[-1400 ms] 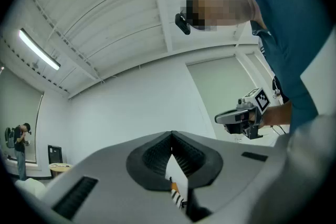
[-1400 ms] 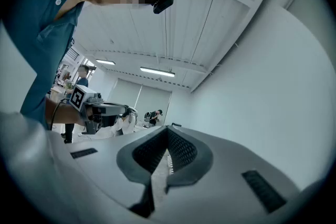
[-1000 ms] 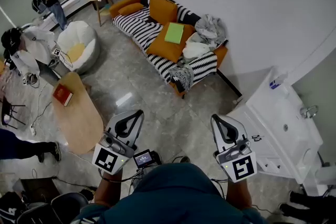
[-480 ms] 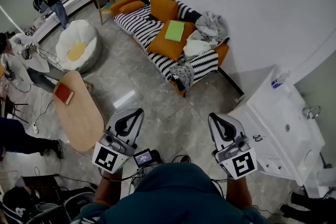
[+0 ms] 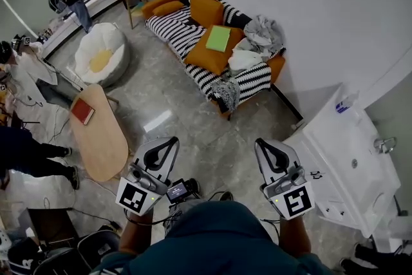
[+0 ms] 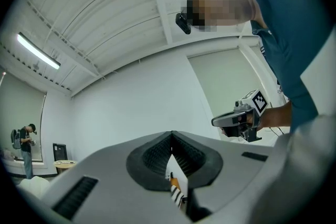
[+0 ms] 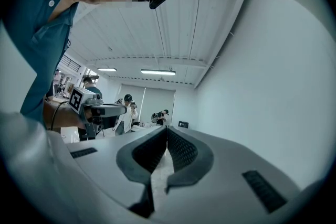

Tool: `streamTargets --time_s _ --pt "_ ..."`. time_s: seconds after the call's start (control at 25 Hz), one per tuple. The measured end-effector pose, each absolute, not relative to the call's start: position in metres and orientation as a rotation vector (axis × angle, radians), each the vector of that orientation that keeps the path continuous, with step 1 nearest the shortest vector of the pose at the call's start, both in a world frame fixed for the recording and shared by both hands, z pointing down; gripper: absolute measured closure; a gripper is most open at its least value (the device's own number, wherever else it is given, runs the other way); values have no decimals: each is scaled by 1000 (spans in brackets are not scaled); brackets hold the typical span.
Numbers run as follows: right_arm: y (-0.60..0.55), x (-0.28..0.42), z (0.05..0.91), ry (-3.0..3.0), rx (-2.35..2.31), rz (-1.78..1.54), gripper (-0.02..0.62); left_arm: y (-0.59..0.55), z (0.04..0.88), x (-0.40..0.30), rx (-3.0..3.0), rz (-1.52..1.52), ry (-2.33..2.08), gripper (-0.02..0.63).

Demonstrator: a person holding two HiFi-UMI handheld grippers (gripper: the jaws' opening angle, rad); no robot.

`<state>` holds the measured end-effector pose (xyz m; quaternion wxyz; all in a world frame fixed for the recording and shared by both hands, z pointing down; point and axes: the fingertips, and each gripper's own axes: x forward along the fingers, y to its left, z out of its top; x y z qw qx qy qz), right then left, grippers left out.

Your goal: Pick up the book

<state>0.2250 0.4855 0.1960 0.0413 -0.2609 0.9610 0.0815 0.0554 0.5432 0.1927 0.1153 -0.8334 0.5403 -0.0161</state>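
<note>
The left claw (image 5: pixel 159 152) and the right claw (image 5: pixel 273 156) are both closed tight and empty. A red book (image 5: pixel 82 111) lies on the oval worktop (image 5: pixel 104 140), well apart to the left. The green book (image 5: pixel 218 38) on the sofa (image 5: pixel 168 28) may be the target instead. It is best to step close first, then open one claw. Cables and people near the worktop crowd that way.

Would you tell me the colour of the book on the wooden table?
The book is red, clearest in the head view.
</note>
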Motion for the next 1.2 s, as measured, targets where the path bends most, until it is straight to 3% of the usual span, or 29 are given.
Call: streamTargets --time_s 0.36,1.2 --pt "465 196 201 2959 -834 201 581 521 197 22 -2454 -24 1585 603" --pt "388 68 187 2930 -1065 379 582 430 207 -127 -2577 76 1446 603"
